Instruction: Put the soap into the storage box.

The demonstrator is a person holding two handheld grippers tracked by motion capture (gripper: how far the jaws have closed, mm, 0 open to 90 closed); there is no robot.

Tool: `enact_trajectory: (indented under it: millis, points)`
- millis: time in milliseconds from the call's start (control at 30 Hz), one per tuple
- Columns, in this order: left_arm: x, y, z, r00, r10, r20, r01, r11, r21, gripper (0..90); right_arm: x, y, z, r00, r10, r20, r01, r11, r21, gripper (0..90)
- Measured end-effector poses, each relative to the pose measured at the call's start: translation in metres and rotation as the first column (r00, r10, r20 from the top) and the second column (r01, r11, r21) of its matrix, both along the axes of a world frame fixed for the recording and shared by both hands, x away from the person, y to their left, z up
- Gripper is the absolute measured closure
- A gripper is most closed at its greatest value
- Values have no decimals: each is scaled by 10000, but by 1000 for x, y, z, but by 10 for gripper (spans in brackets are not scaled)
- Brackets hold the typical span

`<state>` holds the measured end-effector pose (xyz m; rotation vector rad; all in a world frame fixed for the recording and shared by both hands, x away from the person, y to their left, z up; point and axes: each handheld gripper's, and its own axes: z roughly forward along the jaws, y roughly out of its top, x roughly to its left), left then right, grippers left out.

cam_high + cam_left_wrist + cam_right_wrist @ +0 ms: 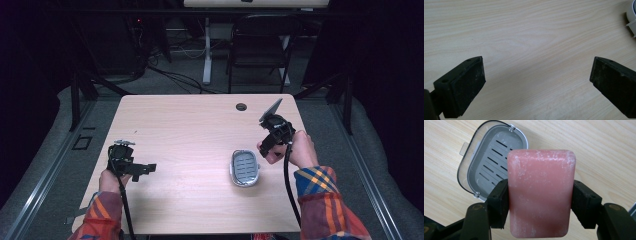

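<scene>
Right gripper clamping chalky pink rounded soap bar, grey slotted plastic dish below, woodgrain table

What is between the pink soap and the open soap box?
Nothing visible. The right hand-held gripper clamps the pink soap bar above the table, and the grey soap box lies open below and beside it, its slotted tray bare and its clear lid swung aside. The path to the tray looks free.
</scene>
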<state>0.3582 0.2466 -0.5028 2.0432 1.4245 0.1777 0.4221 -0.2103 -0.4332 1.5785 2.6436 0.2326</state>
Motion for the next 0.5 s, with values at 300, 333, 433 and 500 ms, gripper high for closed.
enact_trajectory:
  millis: [300,333,433,500]
  points:
    - [0,0,0,10000,-22,8,22,10000,-1,0,2,11,-2,10000,15,-29,-15,9999,109,374]
    - [0,0,0,10000,-30,0,30,10000,6,0,3,11,-2,10000,80,-50,-79,9999,118,374]
    - [0,0,0,10000,-31,9,31,10000,0,0,4,15,-2,9997,208,-116,-208,9998,-5,374]
    - [0,0,0,10000,-28,3,28,10000,-6,0,5,17,-2,9997,218,-140,-218,9998,-1,374]
